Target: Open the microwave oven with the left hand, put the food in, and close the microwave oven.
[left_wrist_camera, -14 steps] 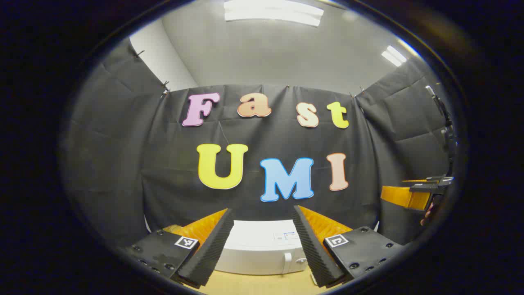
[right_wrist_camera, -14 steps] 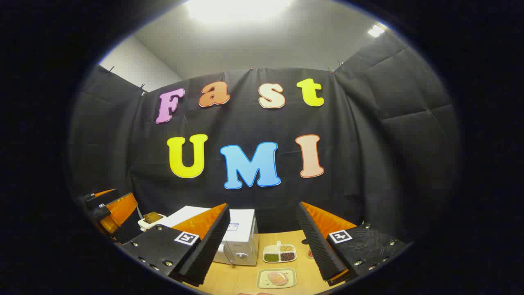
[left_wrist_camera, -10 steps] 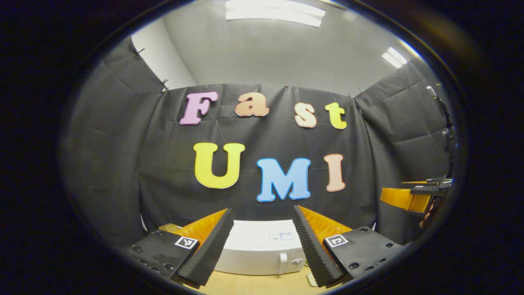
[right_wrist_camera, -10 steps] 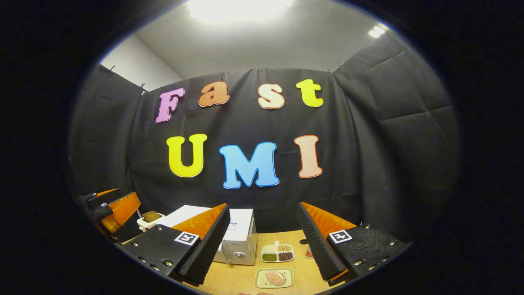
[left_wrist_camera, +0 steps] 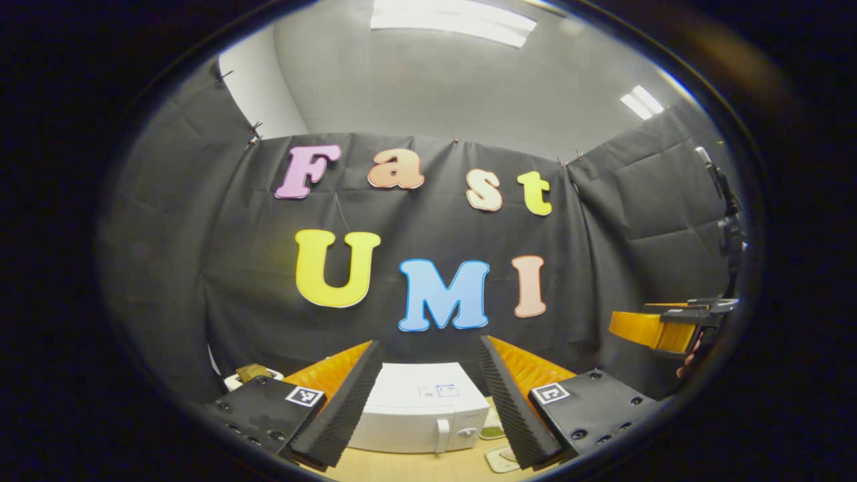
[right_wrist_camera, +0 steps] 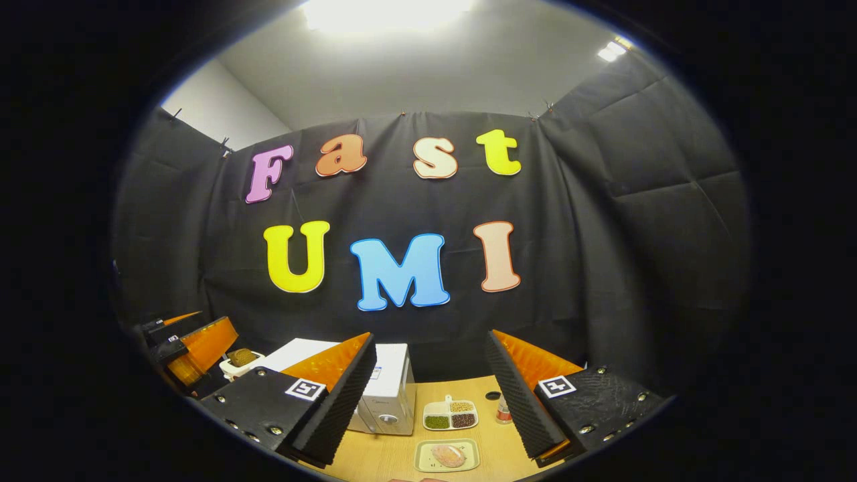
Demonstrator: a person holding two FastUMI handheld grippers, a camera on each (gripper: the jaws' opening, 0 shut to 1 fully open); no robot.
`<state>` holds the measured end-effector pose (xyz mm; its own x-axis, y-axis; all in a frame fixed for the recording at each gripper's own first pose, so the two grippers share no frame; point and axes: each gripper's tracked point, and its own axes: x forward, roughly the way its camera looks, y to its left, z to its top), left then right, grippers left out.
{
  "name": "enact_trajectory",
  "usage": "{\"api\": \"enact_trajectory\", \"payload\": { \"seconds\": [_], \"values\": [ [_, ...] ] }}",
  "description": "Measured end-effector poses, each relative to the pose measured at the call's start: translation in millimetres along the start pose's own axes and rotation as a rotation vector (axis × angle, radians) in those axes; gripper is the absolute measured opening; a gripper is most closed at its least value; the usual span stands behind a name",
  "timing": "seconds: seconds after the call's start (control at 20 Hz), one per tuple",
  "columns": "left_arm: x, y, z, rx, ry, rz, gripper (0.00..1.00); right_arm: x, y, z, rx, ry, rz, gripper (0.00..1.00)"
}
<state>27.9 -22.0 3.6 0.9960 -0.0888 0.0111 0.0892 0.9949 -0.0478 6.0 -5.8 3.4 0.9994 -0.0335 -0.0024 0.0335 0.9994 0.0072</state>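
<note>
facing the closed microwave (left_wrist_camera: 418,408) with left gripper (left_wrist_camera: 428,398) spread wide, empty, likely lining up on its handle (left_wrist_camera: 441,435); right gripper (right_wrist_camera: 428,395) likewise agape above food (right_wrist_camera: 448,455) on tray (right_wrist_camera: 423,463).

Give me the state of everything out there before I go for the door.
Microwave oven: door closed, handle untouched.
Left tongs: open, empty, facing the microwave.
Right tongs: open, empty, above the table.
Tray of food: on the table, food on it, not yet picked up.
Divided dish: compartments filled, beside the microwave.
</note>
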Motion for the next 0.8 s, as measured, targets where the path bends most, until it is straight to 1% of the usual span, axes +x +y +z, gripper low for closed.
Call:
{"api": "enact_trajectory", "payload": {
  "seconds": [0.2, 0.35, 0.45, 0.5, 0.55, 0.6, 0.65, 0.75, 0.8],
  "values": [
    [14, -8, -10, -0.033, -0.012, -0.019, 0.95, 6, 1, -9, -0.015, 0.011, 0.005, 0.99],
    [30, -14, -38, -0.013, 0.003, -0.033, 0.95, 8, 0, -25, -0.031, 0.050, 0.012, 0.99],
    [41, -22, -69, -0.016, 0.034, -0.063, 0.95, 9, -6, -33, -0.039, 0.071, 0.006, 0.99],
    [45, -28, -87, -0.029, 0.054, -0.085, 0.96, 10, -9, -37, -0.037, 0.078, -0.002, 1.00],
    [48, -30, -106, -0.031, 0.067, -0.091, 0.98, 11, -13, -42, -0.034, 0.089, -0.010, 0.99],
    [52, -29, -121, -0.021, 0.078, -0.083, 0.97, 12, -16, -49, -0.031, 0.103, -0.015, 0.99],
    [54, -29, -138, -0.006, 0.091, -0.076, 0.99, 13, -20, -56, -0.033, 0.119, -0.019, 0.99],
    [63, -30, -175, 0.023, 0.133, -0.069, 0.99, 15, -29, -69, -0.040, 0.147, -0.032, 0.99],
    [69, -32, -194, 0.029, 0.157, -0.071, 0.95, 16, -34, -75, -0.039, 0.161, -0.040, 0.99]
  ]
}}
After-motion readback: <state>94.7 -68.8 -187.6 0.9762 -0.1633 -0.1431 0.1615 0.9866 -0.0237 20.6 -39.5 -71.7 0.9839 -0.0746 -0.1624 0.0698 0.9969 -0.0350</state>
